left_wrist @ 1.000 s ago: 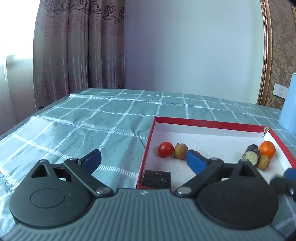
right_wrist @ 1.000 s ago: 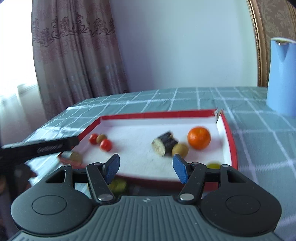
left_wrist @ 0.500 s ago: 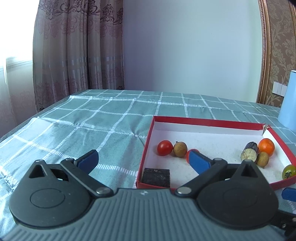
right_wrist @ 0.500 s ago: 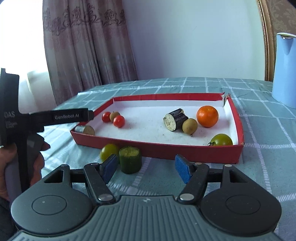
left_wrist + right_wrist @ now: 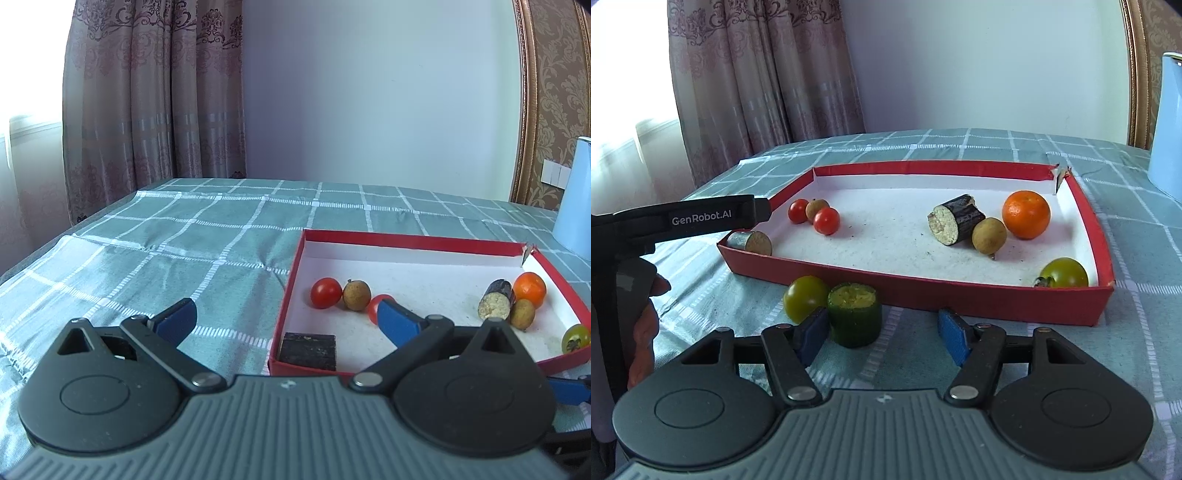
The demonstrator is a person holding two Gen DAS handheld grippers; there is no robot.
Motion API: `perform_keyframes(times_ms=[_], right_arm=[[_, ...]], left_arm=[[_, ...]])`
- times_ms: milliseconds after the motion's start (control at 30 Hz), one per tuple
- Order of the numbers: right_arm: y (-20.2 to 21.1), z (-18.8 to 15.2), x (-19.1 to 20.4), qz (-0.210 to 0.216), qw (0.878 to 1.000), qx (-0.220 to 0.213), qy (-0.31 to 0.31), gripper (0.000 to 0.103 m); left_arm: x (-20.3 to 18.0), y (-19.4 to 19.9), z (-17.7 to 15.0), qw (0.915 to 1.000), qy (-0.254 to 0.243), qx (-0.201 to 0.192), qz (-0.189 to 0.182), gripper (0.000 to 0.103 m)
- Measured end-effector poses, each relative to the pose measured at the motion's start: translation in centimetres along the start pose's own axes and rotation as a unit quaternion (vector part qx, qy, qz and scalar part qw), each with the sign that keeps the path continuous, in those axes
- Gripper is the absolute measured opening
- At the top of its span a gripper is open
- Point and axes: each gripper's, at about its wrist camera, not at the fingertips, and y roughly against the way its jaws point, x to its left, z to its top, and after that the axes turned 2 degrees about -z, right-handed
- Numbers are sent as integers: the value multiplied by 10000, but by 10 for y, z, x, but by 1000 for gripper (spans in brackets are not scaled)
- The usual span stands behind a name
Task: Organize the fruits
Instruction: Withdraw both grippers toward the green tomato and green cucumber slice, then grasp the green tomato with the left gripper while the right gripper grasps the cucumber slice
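Sitting upright on the checked tablecloth just outside the near wall of the red tray, the green cucumber stub touches a green tomato on its left and looks light, firm and slick-skinned, best pinched across its round sides. The right gripper hangs just before it, jaws released and recently narrowed a little, nothing pressed between the pads, its left pad beside the stub. The left gripper gapes wide and empty over the tray's near left corner.
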Motion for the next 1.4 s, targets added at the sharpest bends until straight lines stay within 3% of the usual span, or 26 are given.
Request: perform_keyframes(times_ms=[133,333,500,633,833,1000,1067,1133,1167,1233,1333,1400], right_arm=[[3,-2,12,165,9993,-62,345,31],[9,-3,6,140,9996,-99,219,29],[28,-10,-2,16,9992,-328,227,28],[39,-14,-8,-189,9982,-481,312,28],[32,-14,-24,-211,9997,-126,17,28],[33,-15,-23,-222,9996,-132,63,28],[33,-15,-23,-212,9997,-125,42,28],[33,-15,-23,-217,9997,-123,50,28],[33,-15,-22,-221,9997,-124,56,28],[33,-15,-23,-208,9997,-120,35,28],[33,-15,-22,-213,9997,-120,48,28],[33,-15,-23,-210,9997,-121,41,28]], left_arm=[[-1,4,-2,10000,-14,4,-30,103],[4,29,-15,9992,92,-72,-381,103],[-4,46,-28,9969,-224,-69,-755,103],[-23,47,-31,9954,-596,53,-752,103],[-49,35,-32,9933,-806,435,-704,103],[-62,24,-33,9915,-922,599,-698,101],[-63,20,-34,9903,-950,635,-793,95],[-64,19,-33,9879,-932,692,-1024,79],[-65,19,-34,9870,-943,697,-1101,76],[-66,23,-35,9847,-1014,638,-1266,56],[-71,29,-38,9809,-1167,551,-1453,36],[-75,30,-39,9785,-1253,556,-1544,31]])
